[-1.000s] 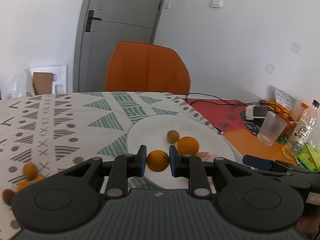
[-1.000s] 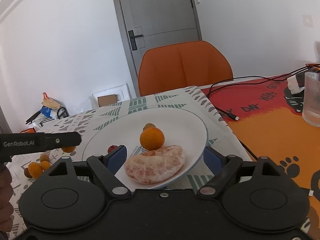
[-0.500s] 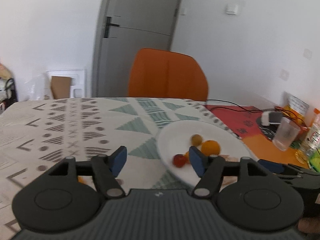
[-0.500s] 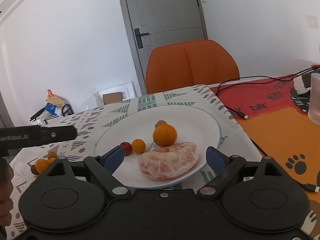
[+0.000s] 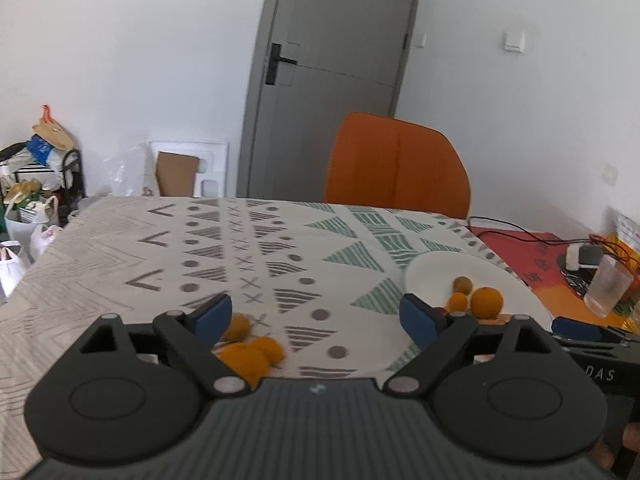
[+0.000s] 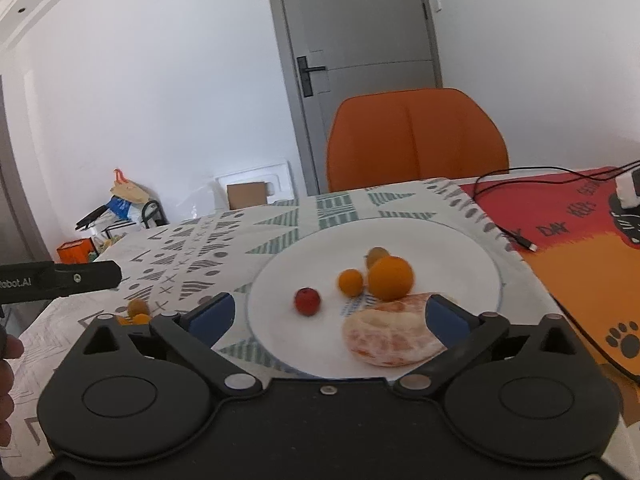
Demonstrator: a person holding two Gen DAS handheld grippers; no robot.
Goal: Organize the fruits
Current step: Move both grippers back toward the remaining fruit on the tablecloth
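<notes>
Kumquats lie loose on the desk at seven o'clock of the left gripper, its empty jaws opening; right gripper, also widening empty, faces the plate.

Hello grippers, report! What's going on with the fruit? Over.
Left gripper opening, empty. Right gripper opening, empty. Five fruits on white plate; small orange fruits wait on the tablecloth. Nothing in the way.
</notes>
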